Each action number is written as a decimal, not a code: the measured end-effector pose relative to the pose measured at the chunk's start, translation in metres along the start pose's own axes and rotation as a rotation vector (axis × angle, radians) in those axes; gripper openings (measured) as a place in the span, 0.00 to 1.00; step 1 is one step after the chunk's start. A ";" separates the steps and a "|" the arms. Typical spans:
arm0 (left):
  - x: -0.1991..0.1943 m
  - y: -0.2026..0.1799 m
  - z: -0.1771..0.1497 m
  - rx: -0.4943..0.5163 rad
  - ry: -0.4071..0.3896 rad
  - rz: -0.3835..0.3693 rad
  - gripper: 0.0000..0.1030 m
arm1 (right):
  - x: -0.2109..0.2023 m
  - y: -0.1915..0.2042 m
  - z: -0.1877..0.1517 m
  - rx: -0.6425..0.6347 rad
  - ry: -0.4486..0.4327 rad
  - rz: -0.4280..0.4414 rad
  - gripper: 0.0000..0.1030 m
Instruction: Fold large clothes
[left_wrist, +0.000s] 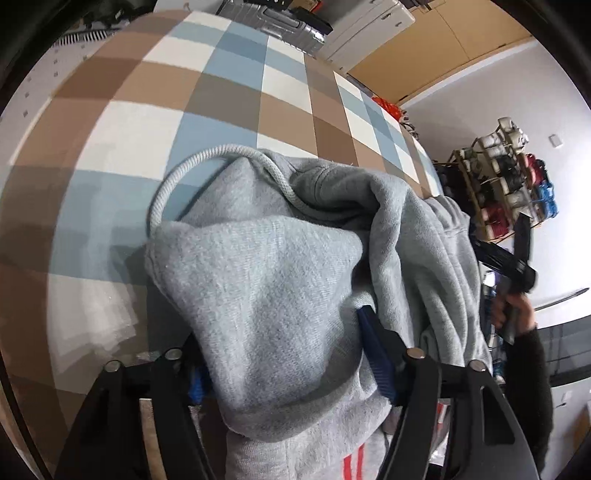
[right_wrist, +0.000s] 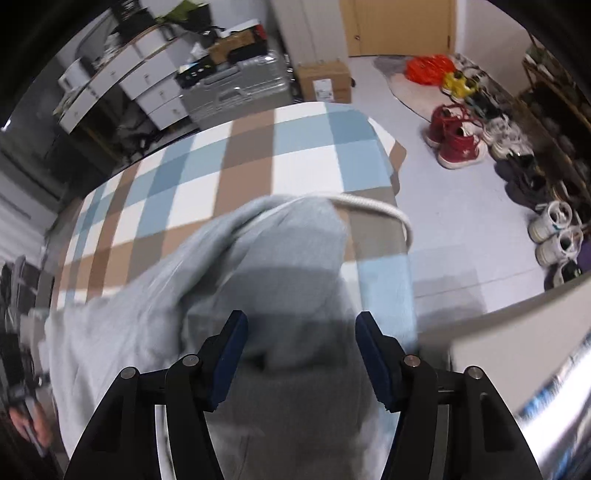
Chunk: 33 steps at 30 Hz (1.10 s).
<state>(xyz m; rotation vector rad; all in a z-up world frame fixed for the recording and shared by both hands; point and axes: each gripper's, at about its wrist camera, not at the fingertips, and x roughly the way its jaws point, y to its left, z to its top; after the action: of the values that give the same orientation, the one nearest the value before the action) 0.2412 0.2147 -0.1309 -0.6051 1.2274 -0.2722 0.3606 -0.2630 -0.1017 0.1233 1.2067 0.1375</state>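
A grey hoodie (left_wrist: 280, 288) lies bunched on the checked cloth (left_wrist: 207, 96) that covers the table, its hood end heaped toward the near edge and its white drawcord (left_wrist: 173, 181) looping out onto the bare checks. In the left wrist view the left gripper (left_wrist: 291, 358) has a thick fold of the hood between its fingers: the blue pad (left_wrist: 376, 350) on one side lies against the fleece and the other is buried under it, so the jaws look closed on the fabric, though the fold is bulky and how firm the hold is cannot be judged. In the right wrist view the right gripper (right_wrist: 301, 354) stands with its jaws apart over the grey cloth, both pads (right_wrist: 232, 350) clear of it with a gap on each side (the picture is smeared, so contact cannot be ruled out entirely).

The step in hand appears to be taking hold of the hood end with both grippers. To do it well, each should pinch a single clean edge, not a wad, and the cord should stay out of the bite; the two holds want to sit well apart so the cloth can be drawn flat.

The garment's long axis seems to run from the hood near the grippers out across the table toward the right gripper's left, where the body trails off; the far hem is not visible
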 end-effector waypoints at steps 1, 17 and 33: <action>0.000 0.000 0.000 0.007 0.000 -0.025 0.74 | 0.005 -0.003 0.004 0.003 0.003 -0.002 0.59; 0.005 -0.011 -0.001 0.063 -0.013 0.040 0.47 | 0.011 0.021 -0.014 -0.101 -0.043 0.031 0.15; 0.036 -0.033 0.092 0.226 -0.022 0.285 0.43 | 0.032 0.033 0.046 -0.093 -0.086 -0.132 0.14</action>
<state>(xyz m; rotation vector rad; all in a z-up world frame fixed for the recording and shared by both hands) 0.3431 0.1957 -0.1215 -0.2334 1.2250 -0.1606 0.4134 -0.2265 -0.1095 -0.0321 1.1174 0.0717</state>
